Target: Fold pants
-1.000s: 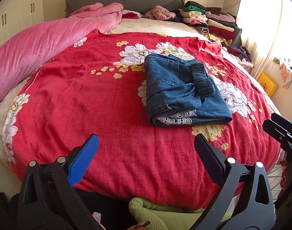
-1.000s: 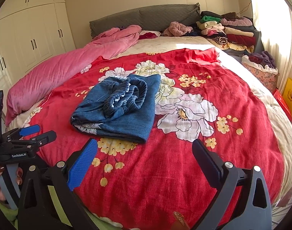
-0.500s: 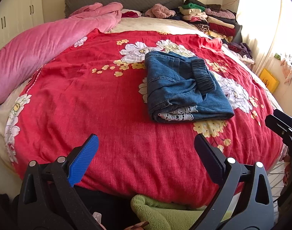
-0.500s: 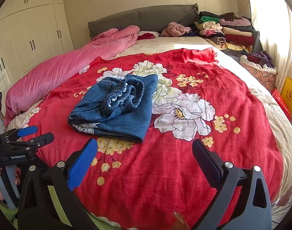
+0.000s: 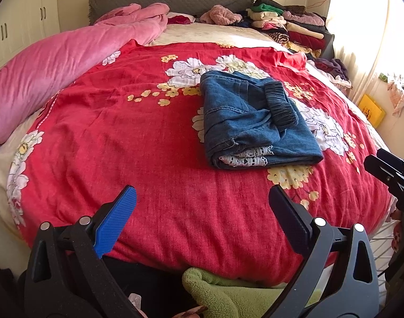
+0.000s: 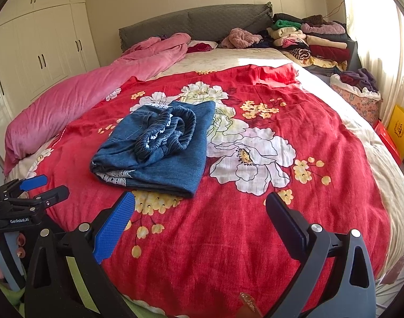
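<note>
Both tongs, left (image 5: 202, 198) and right (image 6: 200, 205), hang released near the bed (image 5: 148, 137). Pants (image 5: 255, 122) lie folded; the task looks done, needing at most a tidy.

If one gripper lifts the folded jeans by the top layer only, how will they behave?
The folded jeans are soft denim in loose layers, so they would probably sag and unfold. The bunched elastic waistband lies free on top and may slide off. They look fairly heavy for their size; on the cloth red floral bedspread a push likely drags and wrinkles rather than slides.
</note>
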A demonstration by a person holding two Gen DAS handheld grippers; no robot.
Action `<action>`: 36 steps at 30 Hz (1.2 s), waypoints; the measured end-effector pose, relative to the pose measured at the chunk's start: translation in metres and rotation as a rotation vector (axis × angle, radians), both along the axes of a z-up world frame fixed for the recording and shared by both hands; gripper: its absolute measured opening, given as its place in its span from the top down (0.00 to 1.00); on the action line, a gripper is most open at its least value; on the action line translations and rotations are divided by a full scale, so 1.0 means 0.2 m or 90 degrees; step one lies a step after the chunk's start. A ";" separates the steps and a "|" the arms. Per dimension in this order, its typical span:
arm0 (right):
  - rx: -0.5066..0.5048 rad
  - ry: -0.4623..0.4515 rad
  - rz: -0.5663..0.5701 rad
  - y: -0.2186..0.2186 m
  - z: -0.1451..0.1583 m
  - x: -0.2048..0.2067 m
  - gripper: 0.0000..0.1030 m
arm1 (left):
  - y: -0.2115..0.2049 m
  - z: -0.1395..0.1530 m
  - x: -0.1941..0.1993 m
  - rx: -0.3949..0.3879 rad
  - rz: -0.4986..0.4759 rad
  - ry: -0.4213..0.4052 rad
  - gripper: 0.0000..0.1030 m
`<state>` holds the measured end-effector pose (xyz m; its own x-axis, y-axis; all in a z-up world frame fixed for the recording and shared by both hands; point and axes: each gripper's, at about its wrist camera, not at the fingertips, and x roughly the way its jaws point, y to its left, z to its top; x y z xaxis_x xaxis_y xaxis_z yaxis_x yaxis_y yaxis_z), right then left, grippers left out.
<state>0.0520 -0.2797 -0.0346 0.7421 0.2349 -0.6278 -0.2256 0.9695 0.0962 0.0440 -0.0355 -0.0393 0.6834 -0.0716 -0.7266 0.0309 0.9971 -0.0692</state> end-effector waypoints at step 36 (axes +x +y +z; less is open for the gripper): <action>-0.019 0.016 -0.140 -0.33 -0.11 0.18 0.04 | 0.32 -0.09 0.15 0.006 0.082 0.026 0.09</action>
<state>0.0890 -0.3466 -0.0575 0.7576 0.0500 -0.6508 -0.0061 0.9976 0.0695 0.0741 0.0294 -0.0571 0.6562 0.0212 -0.7543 -0.0995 0.9933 -0.0587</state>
